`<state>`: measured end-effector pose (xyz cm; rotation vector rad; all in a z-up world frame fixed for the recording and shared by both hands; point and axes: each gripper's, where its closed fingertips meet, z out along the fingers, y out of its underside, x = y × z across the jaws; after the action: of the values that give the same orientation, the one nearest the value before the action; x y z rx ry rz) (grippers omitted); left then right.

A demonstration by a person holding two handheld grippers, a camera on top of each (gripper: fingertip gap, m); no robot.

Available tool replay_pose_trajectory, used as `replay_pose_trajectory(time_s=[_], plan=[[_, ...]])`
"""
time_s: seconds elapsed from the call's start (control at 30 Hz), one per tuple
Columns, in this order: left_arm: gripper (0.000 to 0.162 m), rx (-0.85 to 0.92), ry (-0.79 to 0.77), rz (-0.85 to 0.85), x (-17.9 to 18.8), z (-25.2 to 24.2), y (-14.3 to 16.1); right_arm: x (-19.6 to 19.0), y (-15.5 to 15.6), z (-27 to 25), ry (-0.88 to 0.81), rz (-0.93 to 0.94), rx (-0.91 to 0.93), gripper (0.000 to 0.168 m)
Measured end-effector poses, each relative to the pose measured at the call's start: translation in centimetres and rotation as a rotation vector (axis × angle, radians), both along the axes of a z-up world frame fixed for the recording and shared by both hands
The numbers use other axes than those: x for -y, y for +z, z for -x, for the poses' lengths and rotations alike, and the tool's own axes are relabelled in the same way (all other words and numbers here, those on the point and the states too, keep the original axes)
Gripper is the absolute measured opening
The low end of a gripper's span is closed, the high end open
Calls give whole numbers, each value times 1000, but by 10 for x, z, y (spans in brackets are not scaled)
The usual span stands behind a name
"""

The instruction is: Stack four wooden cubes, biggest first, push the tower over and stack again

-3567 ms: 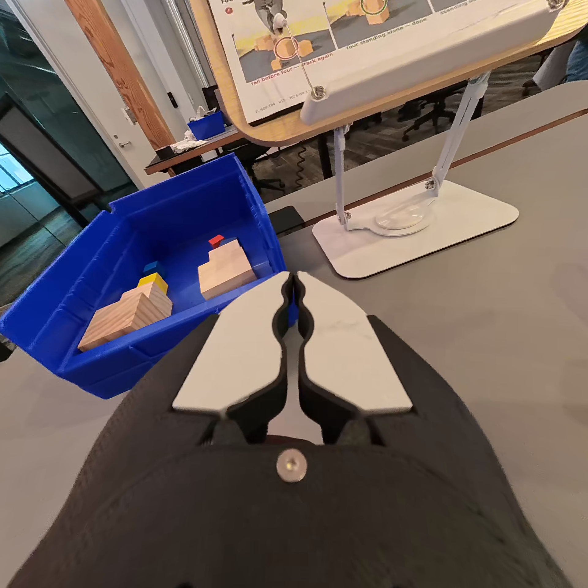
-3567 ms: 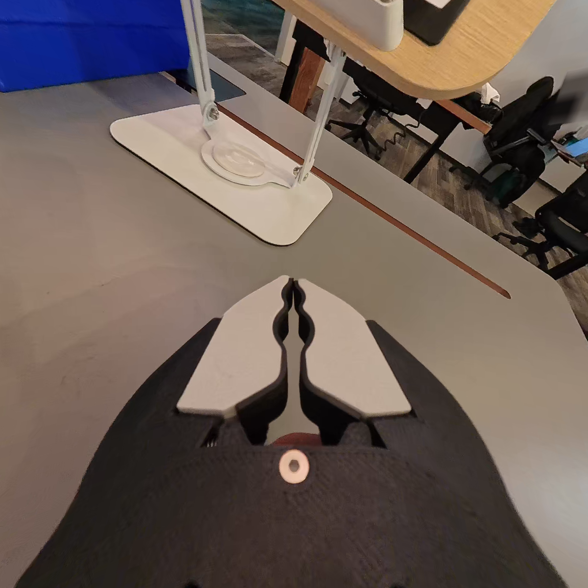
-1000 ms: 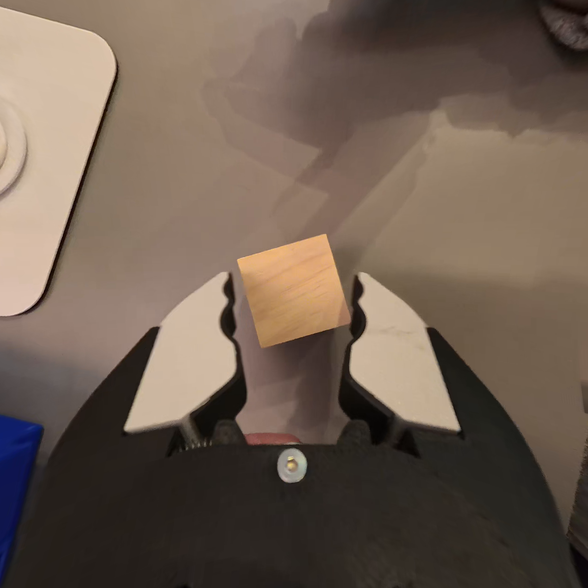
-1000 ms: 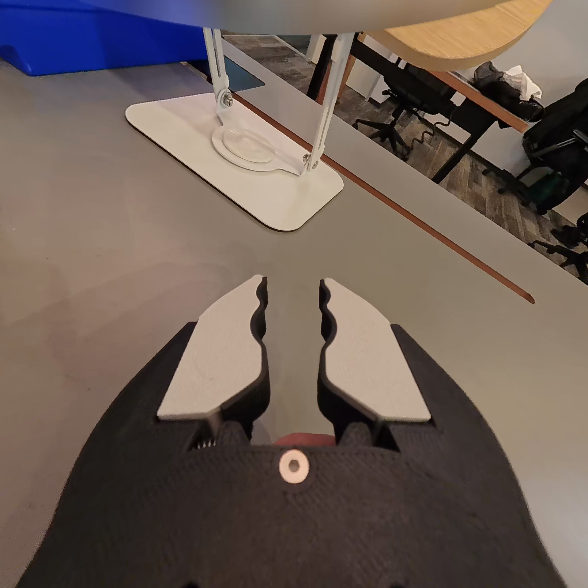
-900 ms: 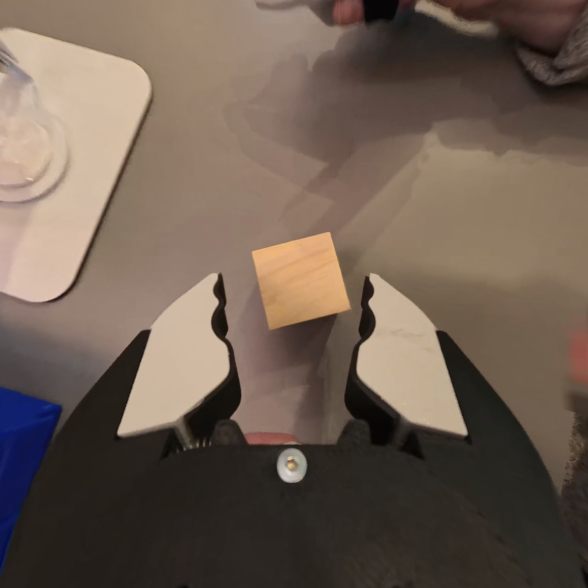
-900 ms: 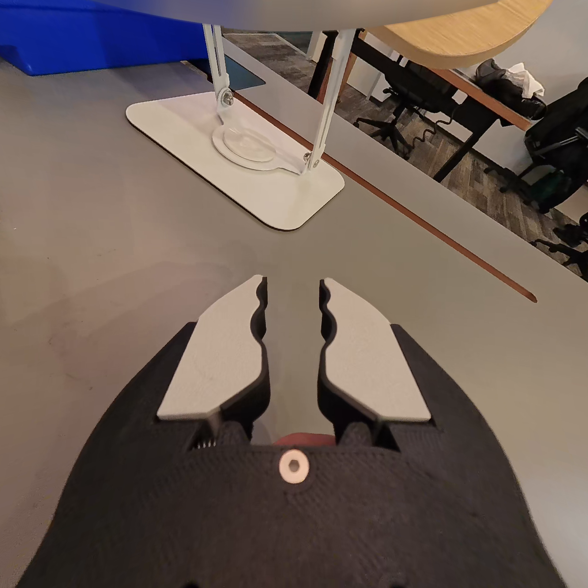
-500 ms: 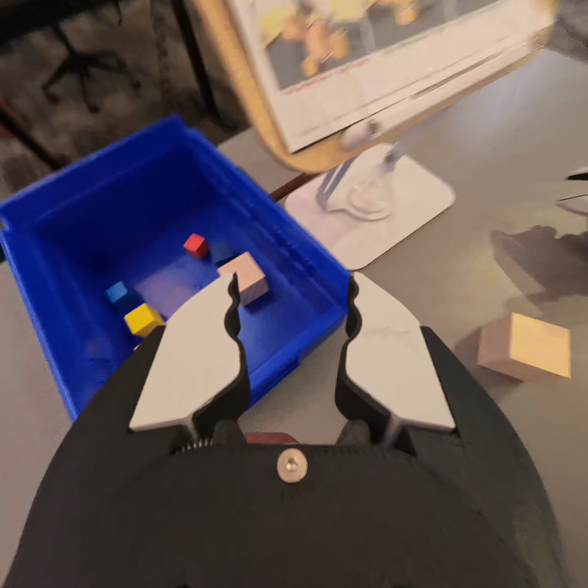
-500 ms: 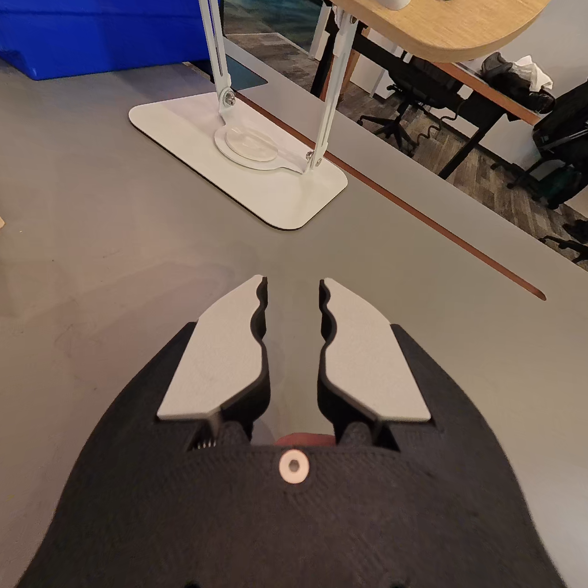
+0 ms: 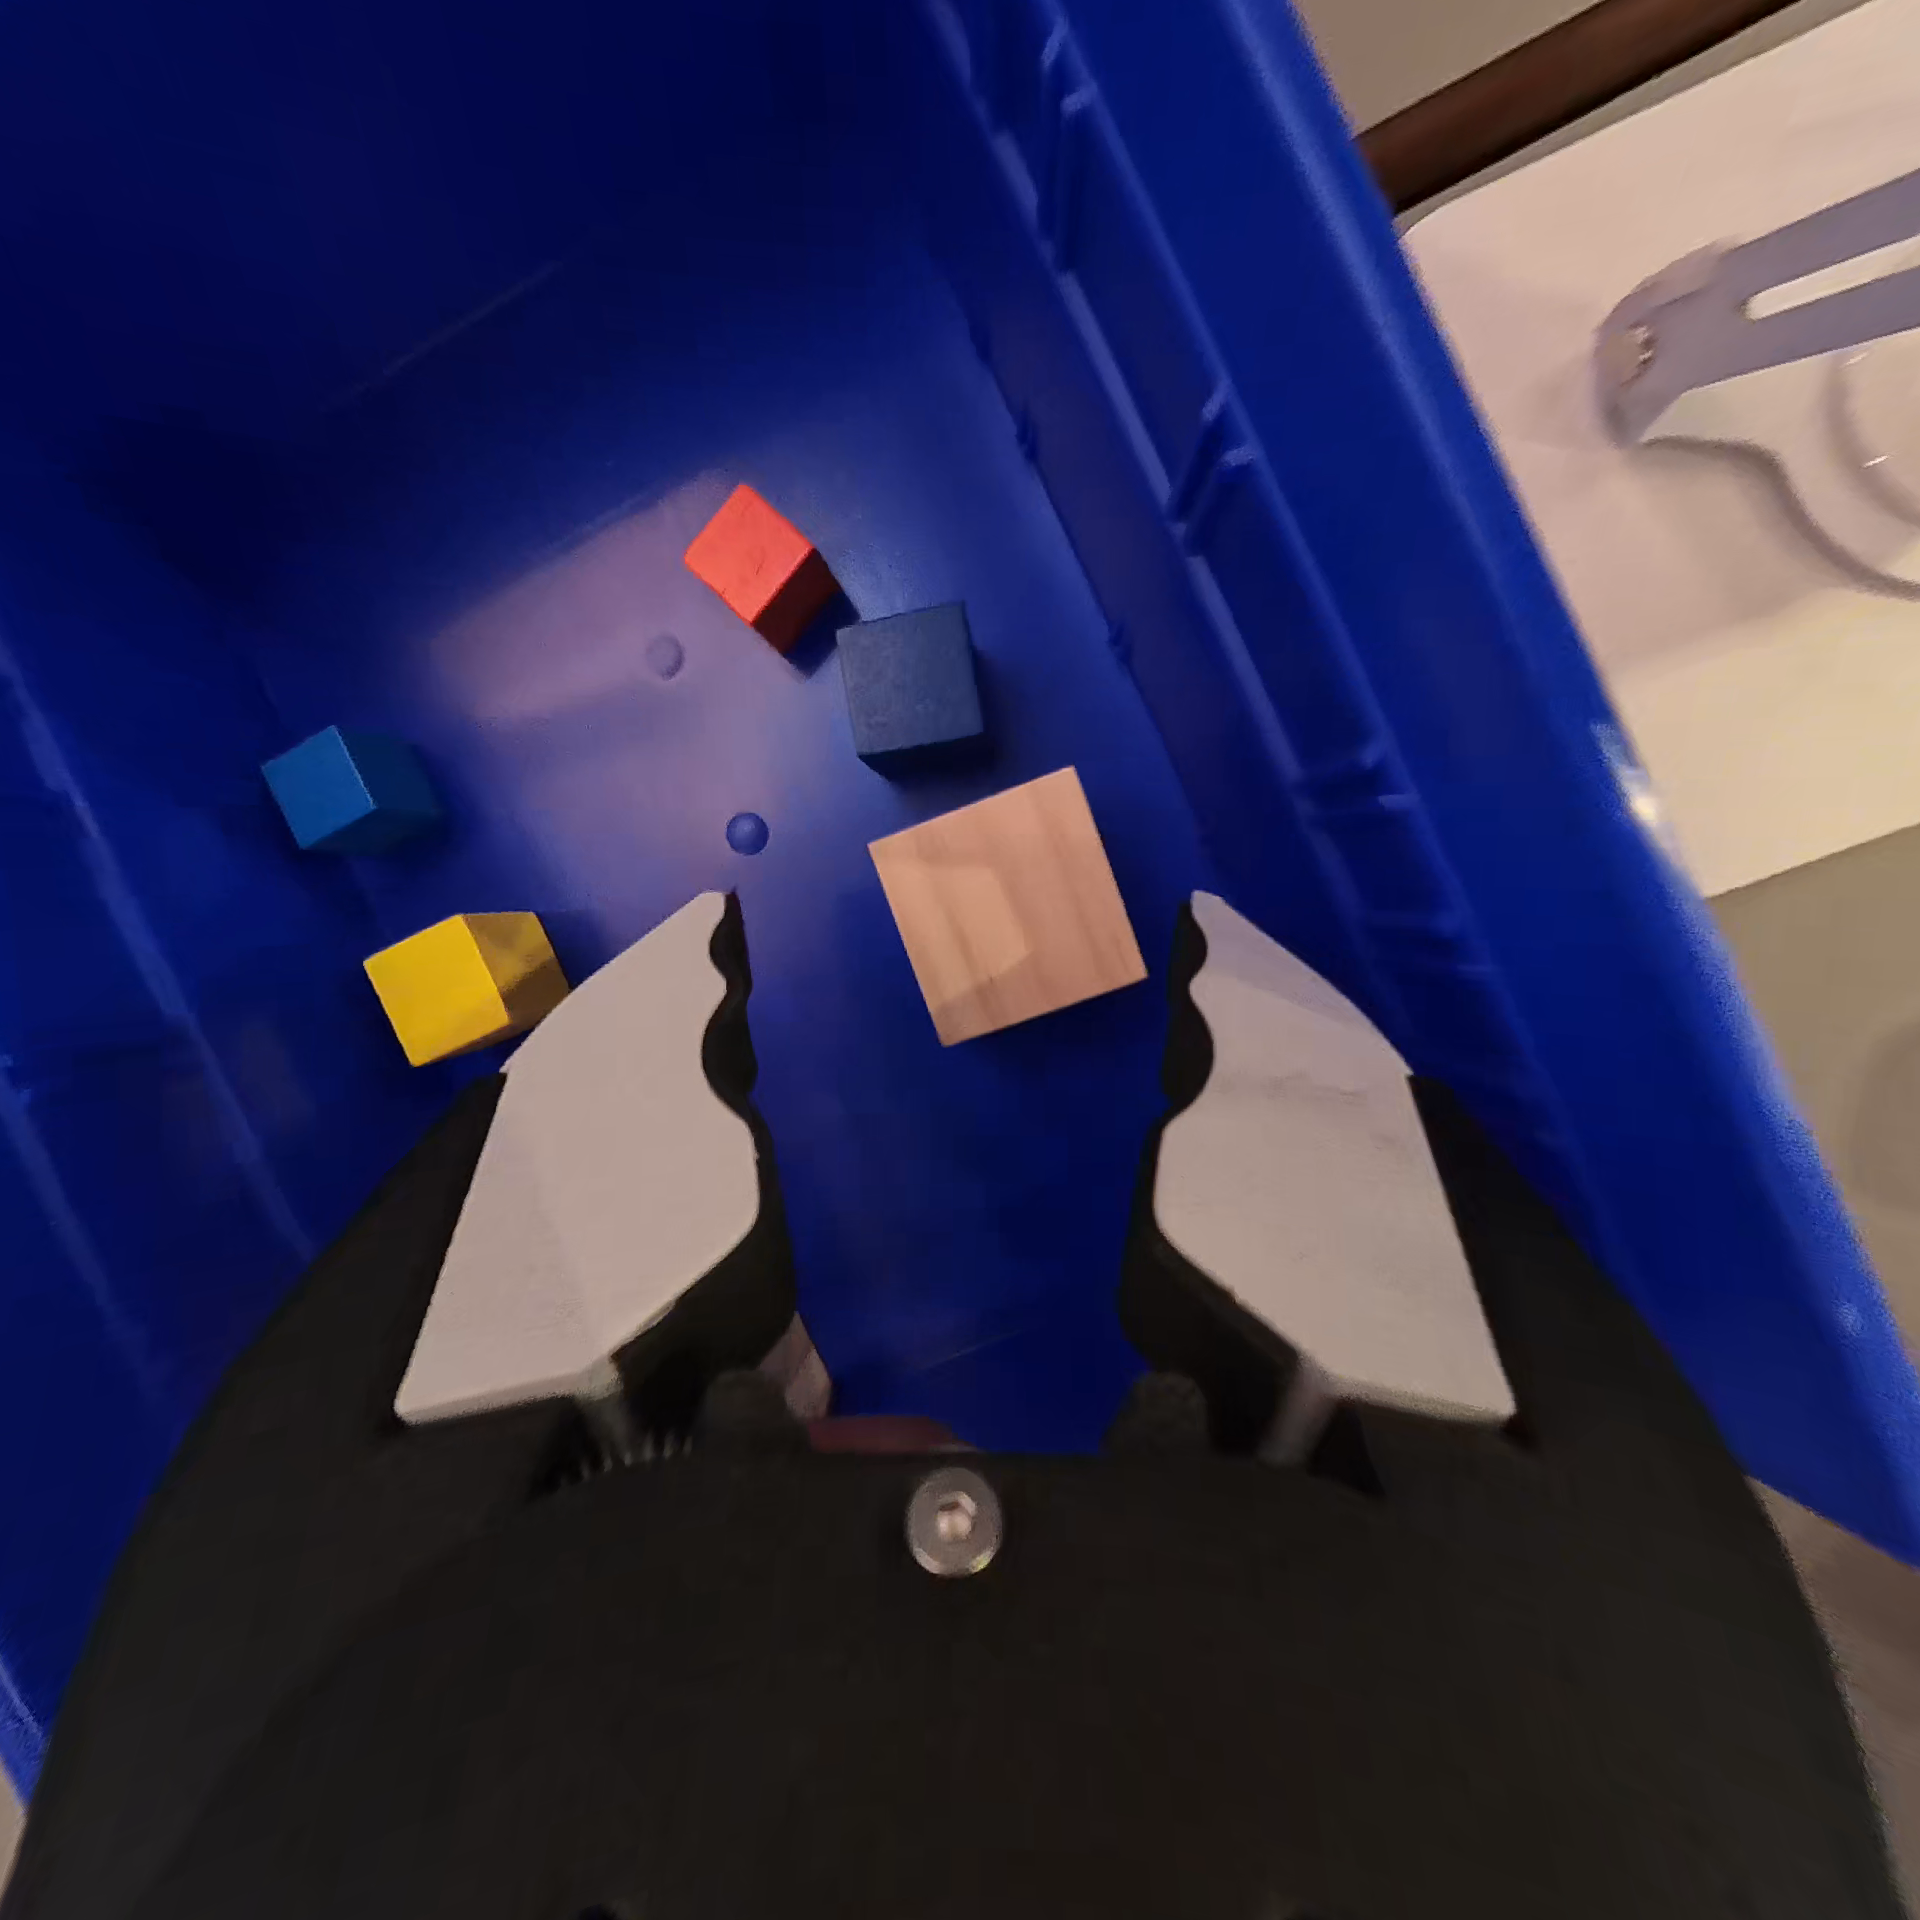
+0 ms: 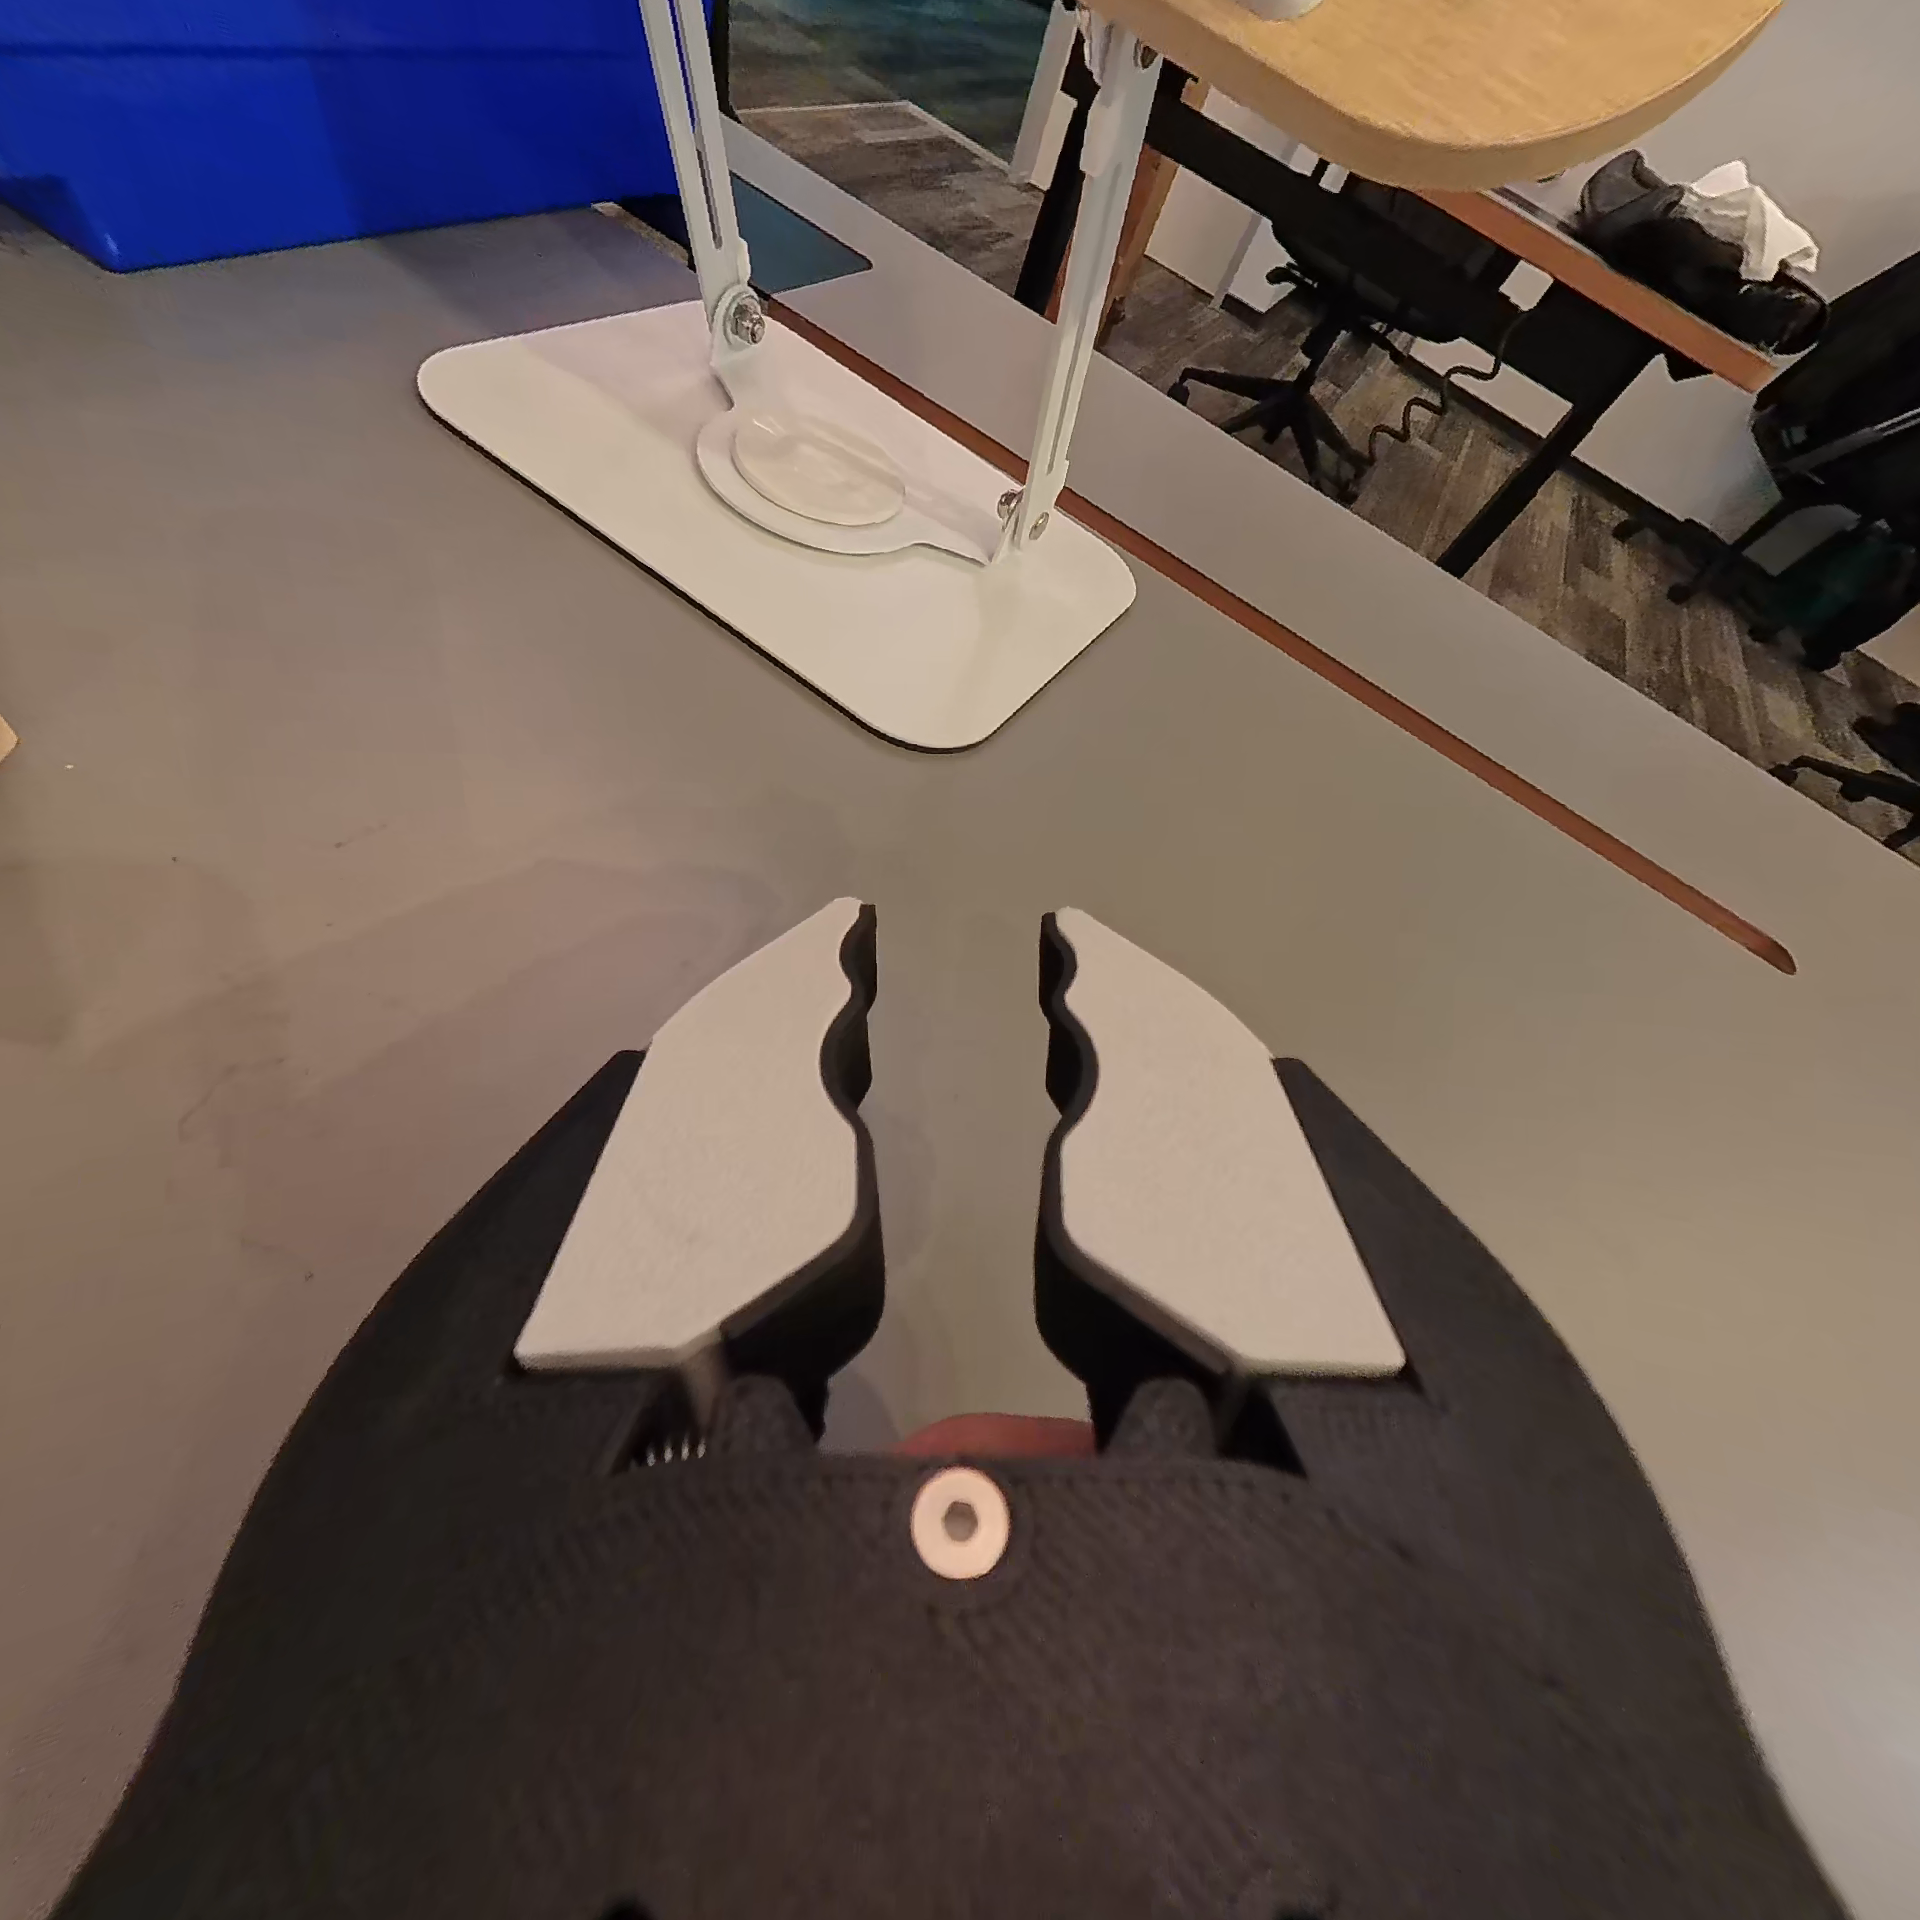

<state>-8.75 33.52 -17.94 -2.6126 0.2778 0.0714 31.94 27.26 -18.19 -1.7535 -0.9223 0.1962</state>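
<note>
In the left wrist view my left gripper (image 9: pixel 961 899) is open and empty, held over the inside of a blue bin (image 9: pixel 1299 623). A plain wooden cube (image 9: pixel 1006 904) lies on the bin floor just ahead, between the lines of my fingers. Smaller cubes lie around it: dark blue (image 9: pixel 909 677), red (image 9: pixel 758 561), bright blue (image 9: pixel 348 790) and yellow (image 9: pixel 457 985). In the right wrist view my right gripper (image 10: pixel 956 914) is open and empty, low over the grey table (image 10: pixel 312 831). A sliver of a wooden cube (image 10: pixel 6 732) shows at the left edge.
A white stand base (image 10: pixel 790 540) with two slanted white legs sits on the table ahead of the right gripper; it also shows in the left wrist view (image 9: pixel 1714 623). The blue bin (image 10: pixel 312 114) stands at the far left. A brown slot (image 10: pixel 1455 748) runs along the table. Chairs and desks stand beyond. One gripper's finger ends stand about 40 cm off the other's.
My left gripper left the large wooden cube on the table, swung left and moved in over the blue bin, staying open. My right gripper has moved slightly; its jaws are unchanged.
</note>
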Motion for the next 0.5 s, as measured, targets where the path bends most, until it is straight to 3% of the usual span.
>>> replay_pose_trajectory(time_s=[0.07,0.13,0.3,0.5], plan=[[74,-17,-9,54,1,1,-10,0,0,1,3,1,0,30],[52,11,-8,40,-4,-1,-12,1,1,1,5,-1,0,30],[46,-4,-54,-7,-3,2,-9,1,2,1,4,-1,-10,30],[46,63,-217,-175,34,-14,48,3,-1,4,23,11,-7,30]])
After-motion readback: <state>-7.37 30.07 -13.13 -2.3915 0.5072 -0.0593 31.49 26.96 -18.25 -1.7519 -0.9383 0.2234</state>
